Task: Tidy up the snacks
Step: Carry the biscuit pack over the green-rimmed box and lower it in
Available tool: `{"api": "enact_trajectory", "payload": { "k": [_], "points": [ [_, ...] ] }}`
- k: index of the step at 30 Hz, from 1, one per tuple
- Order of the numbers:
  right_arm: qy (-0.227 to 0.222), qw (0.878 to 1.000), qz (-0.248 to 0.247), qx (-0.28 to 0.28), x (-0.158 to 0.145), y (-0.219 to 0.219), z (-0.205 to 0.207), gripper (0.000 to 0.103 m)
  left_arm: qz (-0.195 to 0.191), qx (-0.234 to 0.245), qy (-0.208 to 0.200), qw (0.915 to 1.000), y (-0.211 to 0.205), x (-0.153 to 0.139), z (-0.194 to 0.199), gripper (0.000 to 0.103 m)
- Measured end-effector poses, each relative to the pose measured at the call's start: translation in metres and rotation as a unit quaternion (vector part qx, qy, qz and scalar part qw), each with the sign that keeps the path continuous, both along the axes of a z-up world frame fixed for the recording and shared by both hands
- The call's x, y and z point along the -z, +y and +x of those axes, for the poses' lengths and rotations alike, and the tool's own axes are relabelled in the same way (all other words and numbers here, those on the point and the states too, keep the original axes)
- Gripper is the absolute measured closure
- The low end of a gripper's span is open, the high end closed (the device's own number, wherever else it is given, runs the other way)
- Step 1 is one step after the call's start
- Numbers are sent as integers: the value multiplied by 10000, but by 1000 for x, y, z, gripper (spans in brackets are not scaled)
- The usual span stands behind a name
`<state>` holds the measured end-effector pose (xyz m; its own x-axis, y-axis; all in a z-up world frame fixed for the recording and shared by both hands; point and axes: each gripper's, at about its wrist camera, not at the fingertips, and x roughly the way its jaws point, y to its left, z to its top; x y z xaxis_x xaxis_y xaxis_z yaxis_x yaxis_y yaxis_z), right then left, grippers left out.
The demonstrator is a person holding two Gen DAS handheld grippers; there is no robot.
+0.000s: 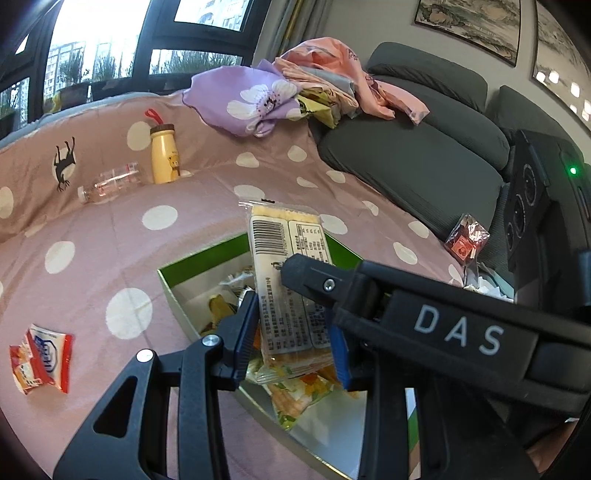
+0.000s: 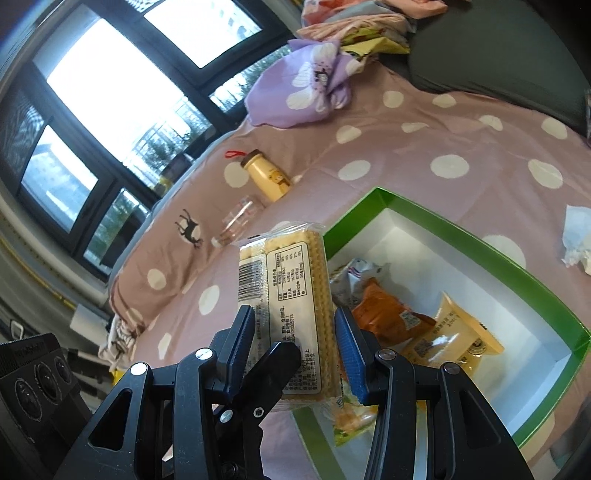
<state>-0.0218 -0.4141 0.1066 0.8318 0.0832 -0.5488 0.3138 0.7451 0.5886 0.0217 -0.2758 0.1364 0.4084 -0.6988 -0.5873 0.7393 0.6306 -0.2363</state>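
Both grippers, left (image 1: 291, 325) and right (image 2: 295, 354), are clamped on one cracker packet (image 2: 291, 306), held upright over the near-left corner of the green-rimmed box (image 2: 454, 236) on a dotted bedspread (image 1: 92, 236), apparently to be set among snacks inside.

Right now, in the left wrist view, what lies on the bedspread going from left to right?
Red and white snack packet → clear plastic bottle → yellow bear bottle → green box → dark red snack packet.

A home living room. A grey sofa (image 1: 413, 162) sits under framed paintings (image 1: 469, 26) at the far right, with a polka-dot cover (image 1: 192, 184) and big windows (image 1: 92, 37) far left.
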Motion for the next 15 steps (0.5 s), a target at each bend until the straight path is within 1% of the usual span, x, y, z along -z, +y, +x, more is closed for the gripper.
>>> {"api": "enact_trajectory", "payload": {
  "k": [3,7,15],
  "points": [
    [112,9999,60,51,5,-6,0,55,26,27,85,10000,-6,3,1,68],
    [141,9998,137,93,8,-11,-1,55,24,49,61,10000,-10,5,0,68],
    [354,9990,234,173,17,-18,1,55,76,111,284,9995,-17,13,4,68]
  ]
}}
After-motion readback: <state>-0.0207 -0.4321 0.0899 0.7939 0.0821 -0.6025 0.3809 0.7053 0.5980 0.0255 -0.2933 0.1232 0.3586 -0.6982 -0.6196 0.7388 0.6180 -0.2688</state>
